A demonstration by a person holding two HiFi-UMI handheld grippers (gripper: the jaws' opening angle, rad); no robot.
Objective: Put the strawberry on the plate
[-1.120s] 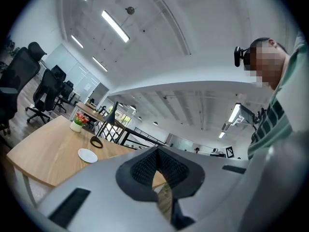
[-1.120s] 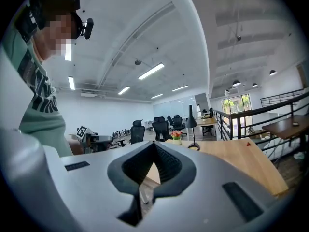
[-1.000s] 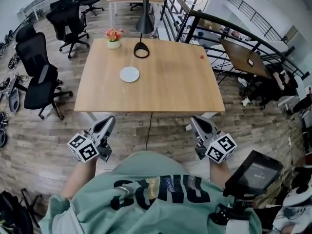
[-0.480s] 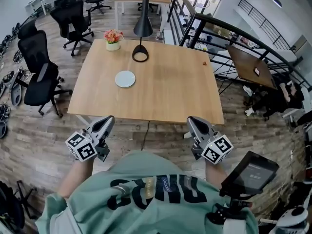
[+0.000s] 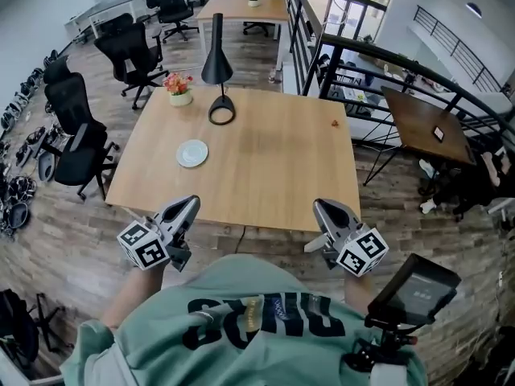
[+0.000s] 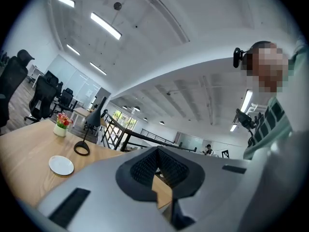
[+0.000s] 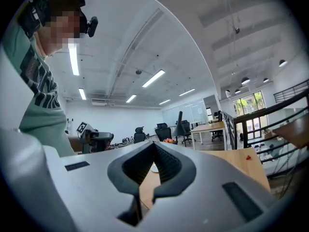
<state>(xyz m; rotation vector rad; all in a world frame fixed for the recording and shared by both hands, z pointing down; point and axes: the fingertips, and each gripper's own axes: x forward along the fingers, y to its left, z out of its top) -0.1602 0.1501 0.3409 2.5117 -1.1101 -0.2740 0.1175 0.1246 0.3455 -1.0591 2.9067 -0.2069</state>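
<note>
Our left gripper [image 5: 190, 204] and right gripper [image 5: 321, 207] have come up to the near edge of the table [image 5: 265, 175] since a second ago, when a strip of floor showed between them and it, and the head view now takes in more of the room beyond. Nearest us, the two grippers hover well apart at that edge. Each has its jaws closed tip to tip on nothing, which we can confirm only in the gripper views. Farther in, on the left half of the table, lies the white plate [image 5: 192, 153], bare. Beyond it stand the black lamp [image 5: 217, 63] and a small flower pot [image 5: 179, 87]. The left gripper view shows these three but not the strawberry. The strawberry [image 5: 335, 122] sits far across the table near its right back corner, well apart from the plate, where it lay before. The right gripper view catches it as a red speck on the wood. Office chairs [image 5: 76, 135] stand off to the left.
</note>
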